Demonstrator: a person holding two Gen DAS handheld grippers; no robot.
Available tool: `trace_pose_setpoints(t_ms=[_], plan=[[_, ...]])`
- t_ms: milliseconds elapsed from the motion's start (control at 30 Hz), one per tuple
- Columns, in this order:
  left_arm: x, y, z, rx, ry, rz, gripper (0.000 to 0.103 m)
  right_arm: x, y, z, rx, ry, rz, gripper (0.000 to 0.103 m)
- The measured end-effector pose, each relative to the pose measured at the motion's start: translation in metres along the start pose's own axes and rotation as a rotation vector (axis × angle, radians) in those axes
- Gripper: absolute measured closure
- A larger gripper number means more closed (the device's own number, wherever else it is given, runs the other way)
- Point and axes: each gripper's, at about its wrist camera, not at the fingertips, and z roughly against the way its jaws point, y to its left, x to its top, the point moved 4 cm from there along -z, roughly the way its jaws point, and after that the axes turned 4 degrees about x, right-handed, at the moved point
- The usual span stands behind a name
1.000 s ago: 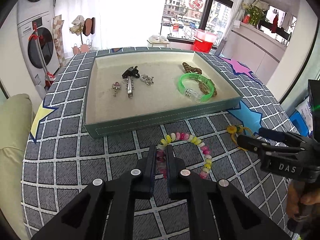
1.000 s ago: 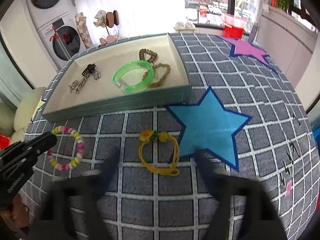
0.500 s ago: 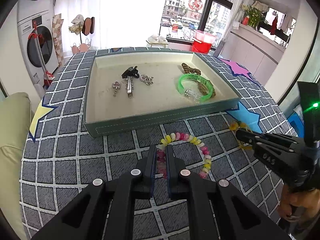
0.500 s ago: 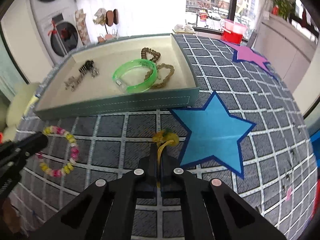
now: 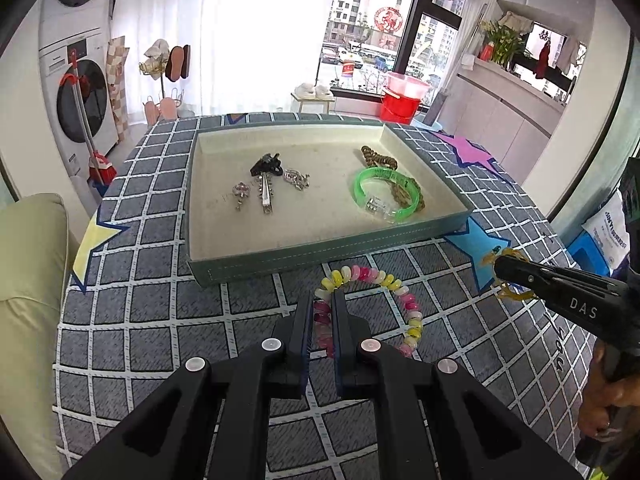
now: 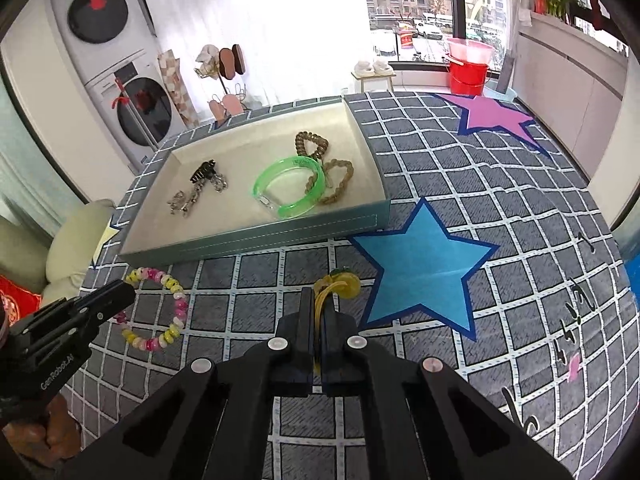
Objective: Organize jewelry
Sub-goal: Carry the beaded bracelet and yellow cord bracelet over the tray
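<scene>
Both grippers had closed in since a second earlier: the right gripper (image 6: 318,312), then a spread blur above the yellow cord bracelet (image 6: 340,285), had its fingers pressed together on that cord, and the bracelet, which had lain flat as a loop, now hung bunched from the tips. From the left wrist view it seemed lifted a little off the cloth, though I could not be sure. The left gripper (image 5: 322,312) had hardly shifted; it pinched the near left side of the pink and yellow bead bracelet (image 5: 374,304), whose ring seemed to lie on the checked tablecloth (image 5: 160,320) just in front of the tray.

I judged the job well past halfway. Inside the teal tray (image 5: 320,258) the left group held a black hair clip (image 5: 266,164), a long silver clip (image 5: 266,196), a small silver charm (image 5: 241,192) and a silver chain piece (image 5: 296,178): four small pieces, as near as I could tell them apart. On the right lay one green bangle (image 5: 386,194) and two brown coiled hair ties (image 6: 320,164), one partly under the bangle. That made seven things stored, and two bracelets outside, each already gripped. What remained, to my eye, was carrying both over the near wall and setting them down, probably on the bracelet side
</scene>
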Motion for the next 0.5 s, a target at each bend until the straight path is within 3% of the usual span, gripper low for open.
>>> trace_pose_setpoints(t_ms=[500], plan=[[0.013,0.009,0.01,0.002,-0.03,0.001,0.08,0.02,0.021,0.011,0.059,-0.01,0.02,0.101]])
